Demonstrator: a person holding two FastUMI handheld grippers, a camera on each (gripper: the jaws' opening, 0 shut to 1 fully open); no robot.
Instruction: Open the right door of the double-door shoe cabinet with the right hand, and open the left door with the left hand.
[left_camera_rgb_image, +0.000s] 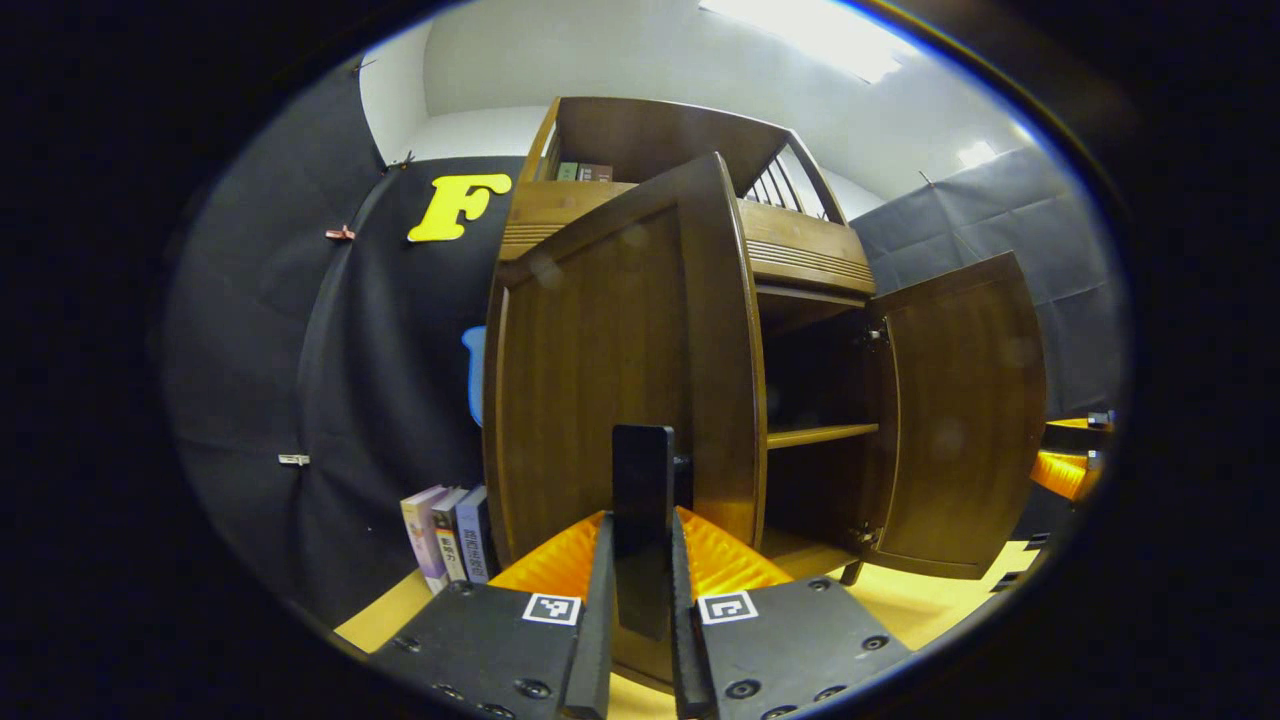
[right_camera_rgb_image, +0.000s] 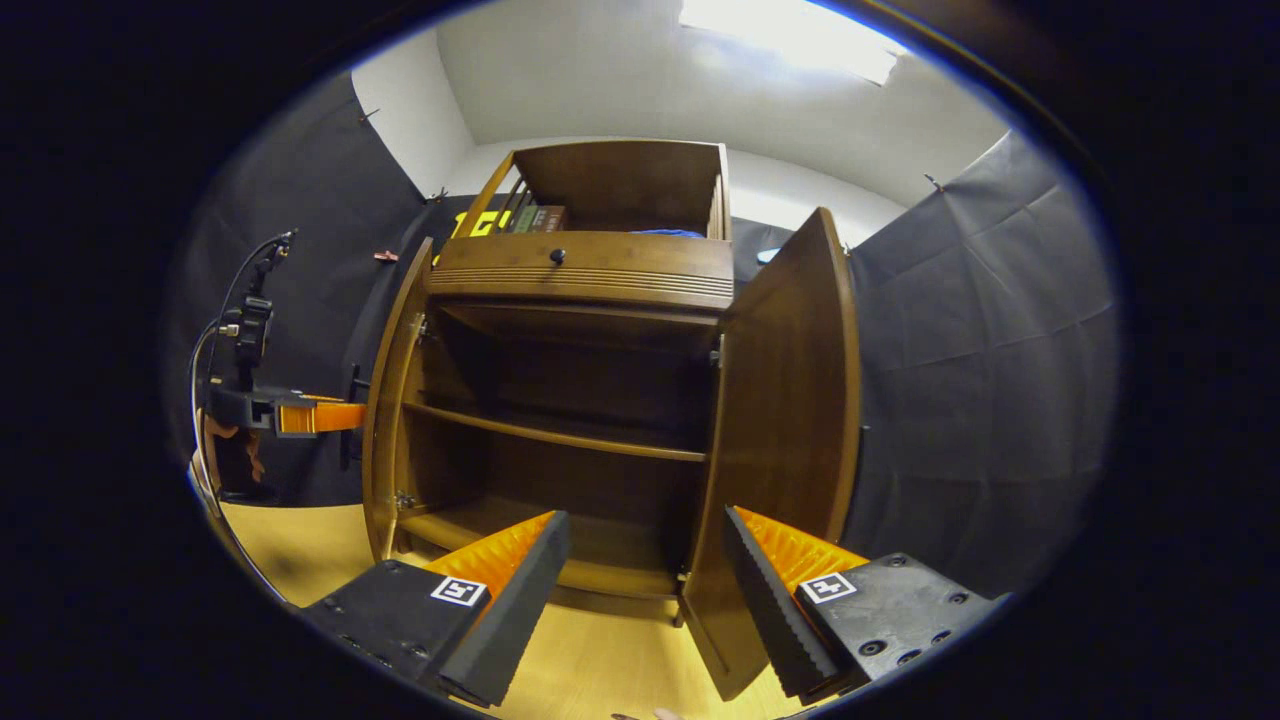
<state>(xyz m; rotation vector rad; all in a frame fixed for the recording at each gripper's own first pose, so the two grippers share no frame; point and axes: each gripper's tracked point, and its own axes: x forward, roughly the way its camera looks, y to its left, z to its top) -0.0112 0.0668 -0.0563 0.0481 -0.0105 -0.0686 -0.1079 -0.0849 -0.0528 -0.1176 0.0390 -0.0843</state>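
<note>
Black cloth walls (right_camera_rgb_image: 960, 330), white ceiling with bright light panel (right_camera_rgb_image: 790, 35), yellow floor (right_camera_rgb_image: 290, 545).

Yellow wooden floor (right_camera_rgb_image: 300, 550) is carrying the brown shoe cabinet (right_camera_rgb_image: 590, 270), which is standing directly on it with both doors swung open, while a short row of upright books (left_camera_rgb_image: 447, 533) is resting on the floor just beside the cabinet's left side.
</note>
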